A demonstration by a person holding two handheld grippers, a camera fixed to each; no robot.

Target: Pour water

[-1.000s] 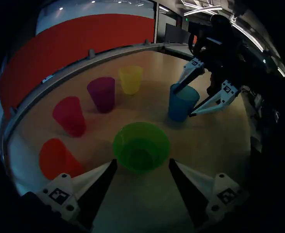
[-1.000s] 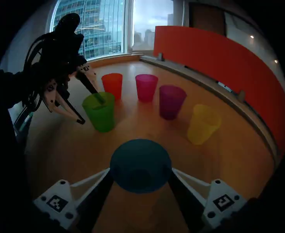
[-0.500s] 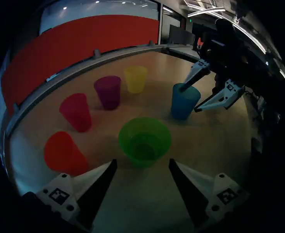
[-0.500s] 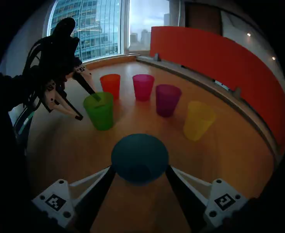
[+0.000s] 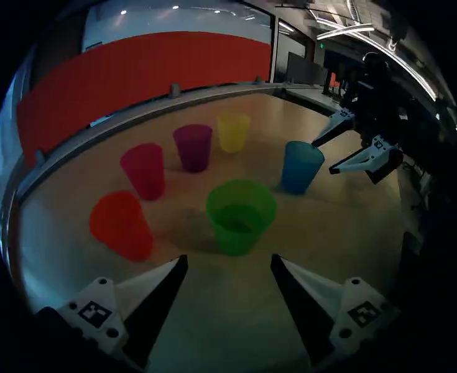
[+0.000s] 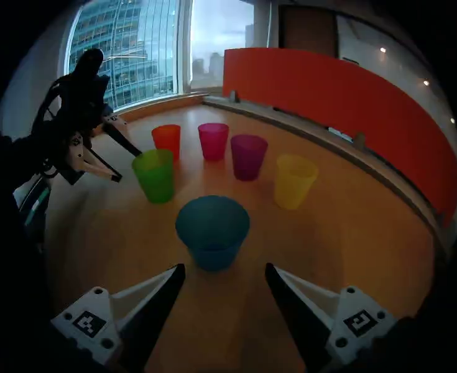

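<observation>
**six cups on the table, both tongs open and holding nothing**

the wooden table (image 6: 352, 236) has a row of four plastic cups along the side that runs by the red divider wall (image 6: 352, 87): orange cup (image 6: 166, 139), pink cup (image 6: 213, 140), purple cup (image 6: 248, 155), yellow cup (image 6: 295, 180). all four are upright and stand apart from one another. a big window (image 6: 129, 56) sits past the table's far end in the right gripper view.

the green cup (image 5: 240, 214) and the blue cup (image 6: 212, 231) stand nearer the middle of the table, in front of that row and well apart from each other. both are upright and translucent, wider at the rim. the insides look dark, so i can't tell if either has water in it.

the left tongs (image 5: 228, 257) are spread open, with the green cup just past the fingertips and not gripped. the right tongs (image 6: 224, 267) are open too, with the blue cup just ahead of the tips and not touched. nothing lies between either pair of tongs and its cup. in the right gripper view the left tongs hang open just beside the green cup, on its window side.
</observation>
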